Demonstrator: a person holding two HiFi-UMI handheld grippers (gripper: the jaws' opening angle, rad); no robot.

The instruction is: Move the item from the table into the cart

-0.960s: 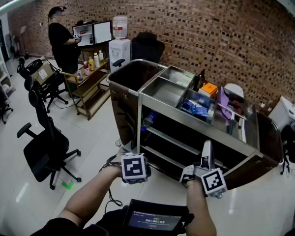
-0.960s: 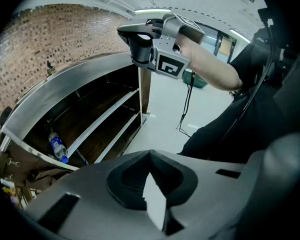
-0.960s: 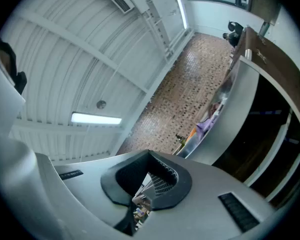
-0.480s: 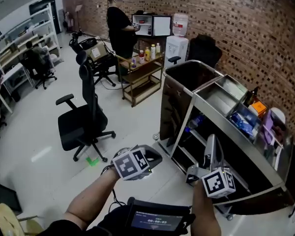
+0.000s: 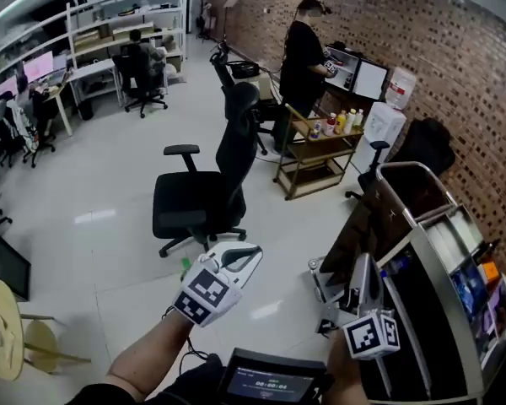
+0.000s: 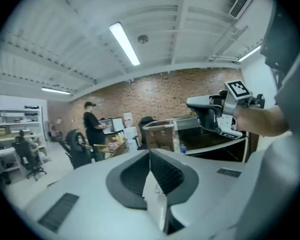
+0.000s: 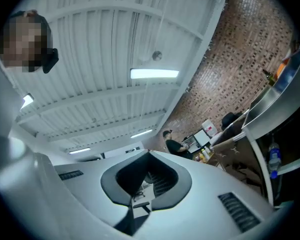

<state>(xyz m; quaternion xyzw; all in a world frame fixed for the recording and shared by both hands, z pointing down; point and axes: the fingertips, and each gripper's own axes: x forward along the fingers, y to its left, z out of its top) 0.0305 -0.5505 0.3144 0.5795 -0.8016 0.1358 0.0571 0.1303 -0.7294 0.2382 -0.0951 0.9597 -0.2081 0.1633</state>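
1. Both claws are pressed together and empty: left gripper (image 5: 243, 258), right gripper (image 5: 362, 267). Open one before you reach.
2. The item is in neither claw. It likely waits on the round table (image 5: 2, 310) at near left, too small to make out.
3. Steer round the chair (image 5: 204, 194); the cart (image 5: 428, 236) stands at your right.

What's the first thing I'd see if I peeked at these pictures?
Probably the big black office chair, standing alone in the middle of the shiny white floor. Next comes the steel cart on the right, by the brick wall. At the bottom are the left gripper and the right gripper, both shut and holding nothing.
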